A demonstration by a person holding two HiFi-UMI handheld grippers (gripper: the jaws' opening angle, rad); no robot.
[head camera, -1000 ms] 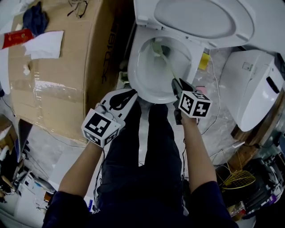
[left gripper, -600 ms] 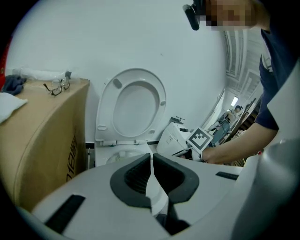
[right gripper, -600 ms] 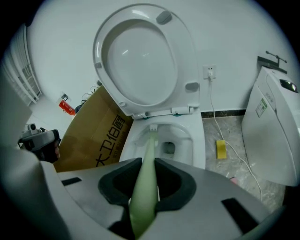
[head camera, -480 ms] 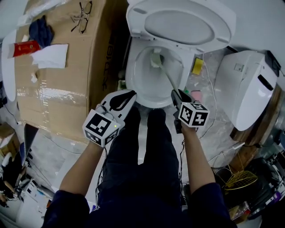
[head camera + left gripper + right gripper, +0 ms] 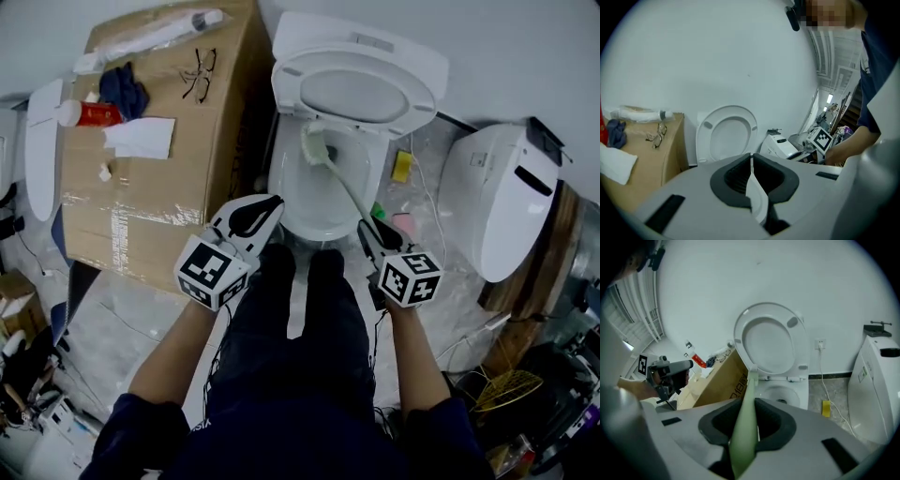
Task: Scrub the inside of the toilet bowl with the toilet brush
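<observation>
The white toilet bowl stands at top centre with its seat and lid raised. My right gripper is shut on the pale green handle of the toilet brush. The brush head is over the bowl's rear left; I cannot tell whether it touches. In the right gripper view the handle runs out between the jaws of the right gripper toward the bowl. My left gripper hovers by the bowl's front left rim, shut and holding nothing, and points at the raised lid.
A cardboard box stands close on the toilet's left, with glasses, a red tube, white paper and a blue cloth on it. Another white toilet unit lies to the right. A yellow item and a cable lie on the floor between. The person's legs stand before the bowl.
The head view has drawn back from the toilet. The right gripper has pulled back toward the person with the brush, and the brush head has shifted toward the bowl's rear left. The left gripper has barely moved.
</observation>
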